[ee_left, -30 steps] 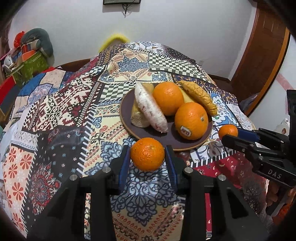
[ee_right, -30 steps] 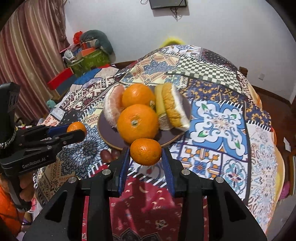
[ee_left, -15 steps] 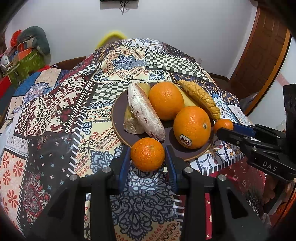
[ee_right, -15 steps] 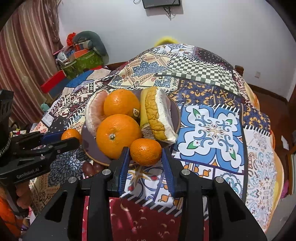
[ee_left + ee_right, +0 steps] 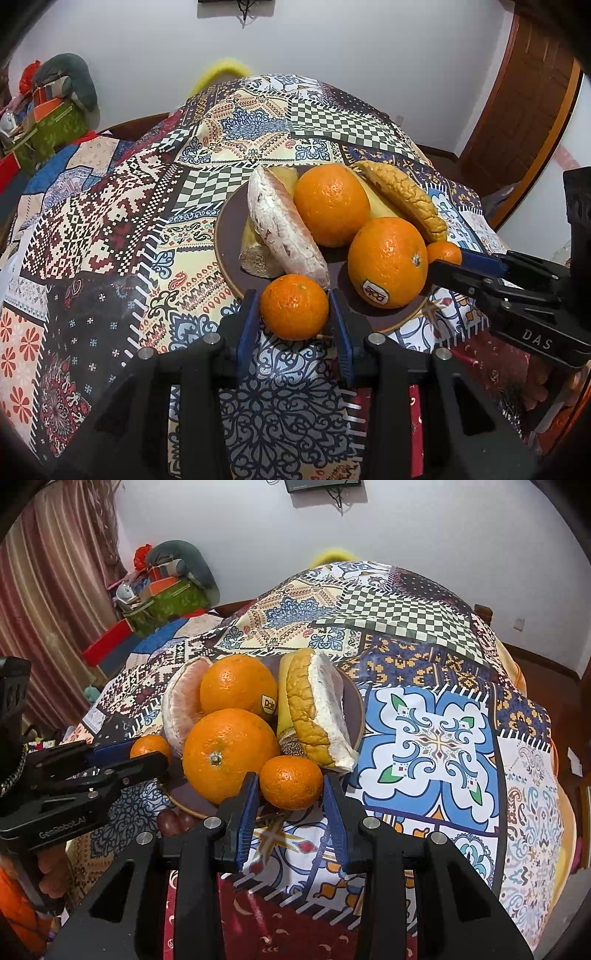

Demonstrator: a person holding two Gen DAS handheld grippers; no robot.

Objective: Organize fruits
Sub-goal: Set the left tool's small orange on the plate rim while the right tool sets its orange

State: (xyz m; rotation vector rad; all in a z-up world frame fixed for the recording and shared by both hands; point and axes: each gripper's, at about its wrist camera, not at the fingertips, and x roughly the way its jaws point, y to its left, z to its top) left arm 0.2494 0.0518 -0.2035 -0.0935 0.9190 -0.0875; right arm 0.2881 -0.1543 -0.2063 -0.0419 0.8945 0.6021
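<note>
A dark plate (image 5: 227,236) on the patchwork cloth holds two large oranges (image 5: 386,262), pomelo wedges (image 5: 284,230) and a banana. My left gripper (image 5: 293,314) is shut on a small mandarin (image 5: 294,306) at the plate's near rim. My right gripper (image 5: 290,794) is shut on another small mandarin (image 5: 291,782) at the plate's near rim, against a large orange (image 5: 229,753). Each gripper shows in the other's view, the right gripper (image 5: 448,258) beside the plate's right edge, the left gripper (image 5: 147,751) at its left edge.
The patchwork tablecloth (image 5: 110,229) covers a round table that falls away on all sides. Dark round fruits (image 5: 173,819) lie on the cloth by the plate's near left rim. Boxes and clutter (image 5: 162,594) stand at the far left, a wooden door (image 5: 524,110) at the right.
Both grippers have moved forward with their mandarins, from short of the plate to its near rim. Both stay shut.
</note>
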